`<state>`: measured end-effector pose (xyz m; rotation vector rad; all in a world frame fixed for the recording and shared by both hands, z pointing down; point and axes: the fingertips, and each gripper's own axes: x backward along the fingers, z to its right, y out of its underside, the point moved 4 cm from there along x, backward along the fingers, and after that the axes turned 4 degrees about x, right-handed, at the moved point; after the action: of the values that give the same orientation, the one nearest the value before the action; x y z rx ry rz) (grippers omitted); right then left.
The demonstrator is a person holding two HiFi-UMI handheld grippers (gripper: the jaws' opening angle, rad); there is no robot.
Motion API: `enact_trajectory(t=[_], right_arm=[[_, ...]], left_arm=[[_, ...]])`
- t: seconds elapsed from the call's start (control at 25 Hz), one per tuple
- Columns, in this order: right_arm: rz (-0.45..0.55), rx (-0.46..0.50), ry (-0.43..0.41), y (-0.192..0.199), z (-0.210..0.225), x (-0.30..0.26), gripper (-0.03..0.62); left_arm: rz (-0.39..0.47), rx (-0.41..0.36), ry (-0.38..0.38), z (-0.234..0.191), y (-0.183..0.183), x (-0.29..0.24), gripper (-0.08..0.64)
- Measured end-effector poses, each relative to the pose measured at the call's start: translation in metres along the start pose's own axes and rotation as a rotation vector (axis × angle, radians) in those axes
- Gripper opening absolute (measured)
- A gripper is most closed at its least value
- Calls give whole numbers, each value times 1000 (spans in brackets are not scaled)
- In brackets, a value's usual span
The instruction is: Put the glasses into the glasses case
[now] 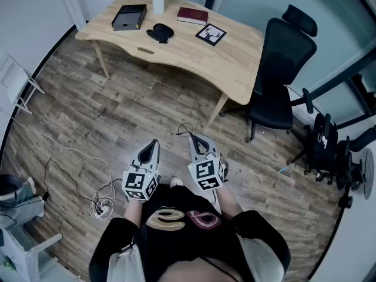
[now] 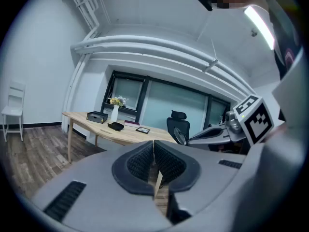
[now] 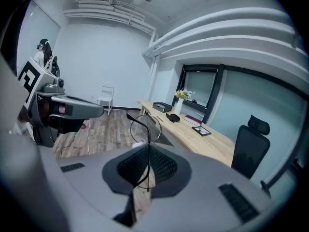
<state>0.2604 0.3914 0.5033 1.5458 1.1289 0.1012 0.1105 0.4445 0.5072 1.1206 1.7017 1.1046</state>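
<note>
Far from me on the wooden table (image 1: 235, 63) lies the black glasses case (image 1: 160, 33), also seen small in the left gripper view (image 2: 116, 126) and the right gripper view (image 3: 173, 117). Thin wire-framed glasses (image 3: 144, 124) stick up from my right gripper (image 3: 147, 151), which is shut on one of their temples; in the head view they show as a thin dark loop (image 1: 185, 128) ahead of the right gripper (image 1: 195, 140). My left gripper (image 1: 154, 144) hangs beside it over the floor, shut (image 2: 154, 146) with nothing in it.
On the table stand a black box (image 1: 129, 17), a white vase with yellow flowers (image 1: 158, 0), a red book (image 1: 192, 15) and a framed picture (image 1: 210, 34). A black office chair (image 1: 279, 75) stands at its right end. Cables (image 1: 100, 204) lie on the floor at left.
</note>
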Motion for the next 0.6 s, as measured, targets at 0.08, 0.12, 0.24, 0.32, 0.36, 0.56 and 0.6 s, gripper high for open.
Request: enact_trajectory(t=[0.08, 0.12, 0.24, 0.32, 0.36, 0.56, 0.6], right_arm=[[1, 10, -6, 0, -2, 0, 17], [1, 14, -8, 1, -2, 0, 17], [-1, 26, -6, 4, -1, 2, 17], [0, 21, -7, 5, 0, 2, 17], [3, 12, -12, 5, 0, 1, 17], [30, -29, -10, 1, 2, -8, 17], [29, -28, -2, 0, 4, -11, 17]], left_arm=[[7, -11, -19, -3, 1, 3, 18], [10, -14, -29, -4, 1, 5, 18], [18, -9, -43, -5, 2, 8, 18], [21, -7, -40, -4, 3, 8, 18], [21, -4, -38, -4, 4, 8, 18], [18, 6, -11, -10, 6, -6, 18], [15, -1, -2, -12, 6, -10, 18]])
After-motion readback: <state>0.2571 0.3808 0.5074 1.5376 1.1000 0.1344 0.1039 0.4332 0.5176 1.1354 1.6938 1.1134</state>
